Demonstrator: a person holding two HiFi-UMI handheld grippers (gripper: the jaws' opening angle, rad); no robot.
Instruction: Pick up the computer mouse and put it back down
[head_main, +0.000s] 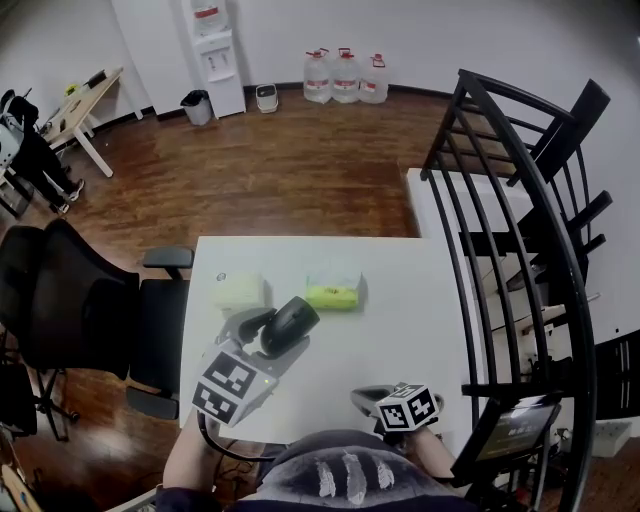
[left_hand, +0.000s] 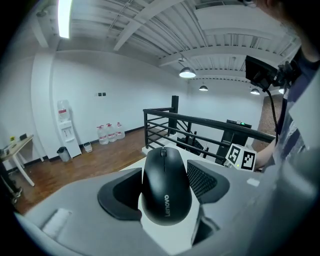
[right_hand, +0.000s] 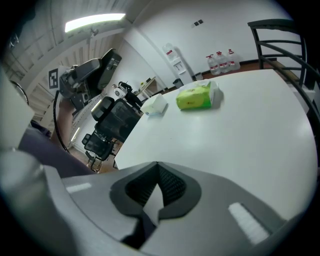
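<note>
Left tongs (left_hand: 165, 184) pinch the black plastic computer mouse (left_hand: 166, 196) by its flanks — likely light, rigid, slippery — right tongs (right_hand: 157, 187) closed, empty

White walls (head_main: 430, 40) enclose a room with a glossy brown wooden floor (head_main: 270, 170). A water dispenser (head_main: 215, 55), a black bin (head_main: 197, 106) and three water bottles (head_main: 345, 76) stand along the far wall. A black office chair (head_main: 70, 300) sits beside a white table (head_main: 400, 320), and a black railing (head_main: 520, 230) runs along the right. Round lamps (left_hand: 187, 73) and a strip light (left_hand: 63, 17) glow on the white beamed ceiling.
</note>
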